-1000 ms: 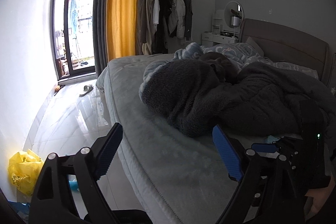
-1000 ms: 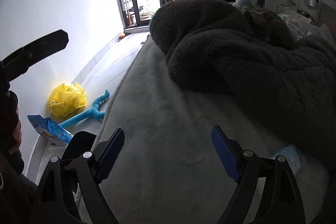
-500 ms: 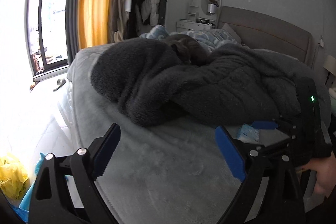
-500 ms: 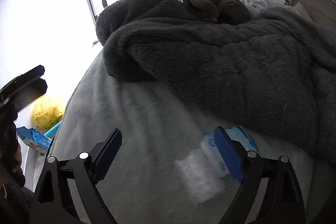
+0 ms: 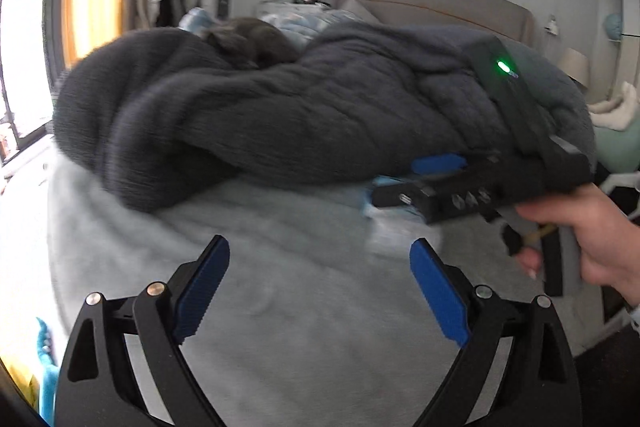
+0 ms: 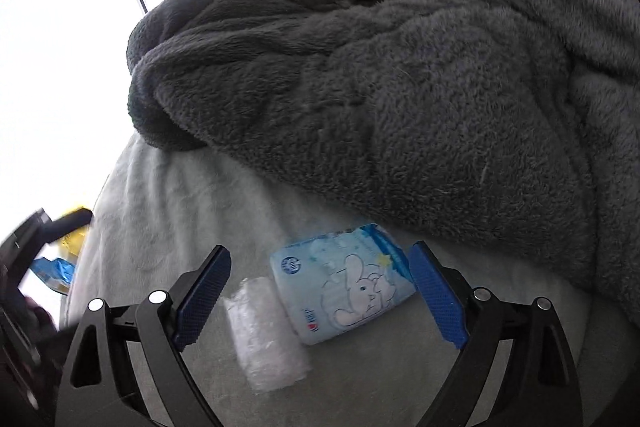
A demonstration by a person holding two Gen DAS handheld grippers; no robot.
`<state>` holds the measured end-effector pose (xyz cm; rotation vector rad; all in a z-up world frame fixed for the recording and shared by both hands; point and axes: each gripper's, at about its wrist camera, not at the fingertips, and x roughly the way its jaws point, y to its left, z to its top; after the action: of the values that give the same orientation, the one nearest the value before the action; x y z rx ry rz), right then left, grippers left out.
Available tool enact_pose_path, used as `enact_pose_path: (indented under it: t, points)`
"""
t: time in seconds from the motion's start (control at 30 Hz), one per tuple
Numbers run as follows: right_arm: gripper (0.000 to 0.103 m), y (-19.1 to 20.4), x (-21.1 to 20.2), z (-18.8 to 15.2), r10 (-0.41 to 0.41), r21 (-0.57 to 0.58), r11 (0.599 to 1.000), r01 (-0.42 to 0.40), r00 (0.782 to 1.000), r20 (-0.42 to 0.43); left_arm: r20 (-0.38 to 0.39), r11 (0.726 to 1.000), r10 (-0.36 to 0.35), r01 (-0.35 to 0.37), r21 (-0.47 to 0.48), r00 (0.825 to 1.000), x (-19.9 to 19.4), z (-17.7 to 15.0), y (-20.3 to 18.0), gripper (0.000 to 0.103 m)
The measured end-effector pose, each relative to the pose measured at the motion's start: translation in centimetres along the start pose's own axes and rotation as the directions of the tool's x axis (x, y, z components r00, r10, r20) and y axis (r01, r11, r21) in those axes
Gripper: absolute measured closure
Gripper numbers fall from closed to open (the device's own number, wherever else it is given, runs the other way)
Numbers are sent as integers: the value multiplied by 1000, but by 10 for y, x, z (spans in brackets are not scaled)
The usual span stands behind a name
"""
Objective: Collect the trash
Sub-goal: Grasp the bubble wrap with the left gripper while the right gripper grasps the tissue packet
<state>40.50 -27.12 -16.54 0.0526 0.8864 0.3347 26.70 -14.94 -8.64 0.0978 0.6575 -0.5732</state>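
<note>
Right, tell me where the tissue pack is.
Right wrist view: the tissue pack lies on the bed sheet just below the grey blanket, with a clear wrapper at its left.

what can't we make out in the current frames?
- Tissue pack, left wrist view: mostly hidden behind the right claw and motion-blurred.
- Clear plastic wrapper, right wrist view: blurred; contents unreadable.
- Floor items, right wrist view: yellow bag and blue packet partly hidden by the left claw's body, near the overexposed window.
- Blanket: hides anything under it.
</note>
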Motion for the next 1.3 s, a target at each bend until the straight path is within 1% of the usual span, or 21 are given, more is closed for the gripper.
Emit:
enact_pose_path:
  t: [0.13,0.2,0.33,0.47,0.57,0.7,0.87,0.97,1.1,1.17,1.3]
  points:
    - [11,-7,2,2,24,5,1000,-24,1000,-10,-18,998,-61,61,15,998,13,-2,-13,10]
    - [11,-11,5,1,35,12,999,-35,999,-19,-31,994,-107,107,10,994,21,-2,-19,10]
    - [11,-20,16,0,59,25,998,-58,997,-50,-52,990,-136,137,17,989,37,-2,-31,10]
    - [11,-30,20,0,76,42,996,-74,995,-57,-76,985,-168,170,19,983,49,1,-41,11]
    - [11,-42,19,-3,89,66,994,-85,994,-56,-91,983,-181,183,13,979,57,1,-43,15]
    - [11,-53,17,-5,98,79,992,-93,993,-59,-126,980,-198,199,-6,972,73,2,-45,27]
    - [11,-65,20,-1,106,79,992,-101,992,-65,-161,979,-205,204,-20,965,87,2,-47,37]
    - [11,-70,18,0,111,70,992,-106,991,-71,-164,977,-210,210,-18,964,89,3,-48,39]
    - [11,-64,24,-2,108,63,993,-103,991,-78,-163,977,-215,214,-21,963,83,4,-48,42]
    - [11,-62,26,-4,100,57,994,-96,992,-83,-168,974,-227,227,-23,959,77,2,-48,42]
    - [11,-55,29,-9,91,56,995,-86,992,-83,-182,975,-222,223,-14,958,64,-3,-47,43]
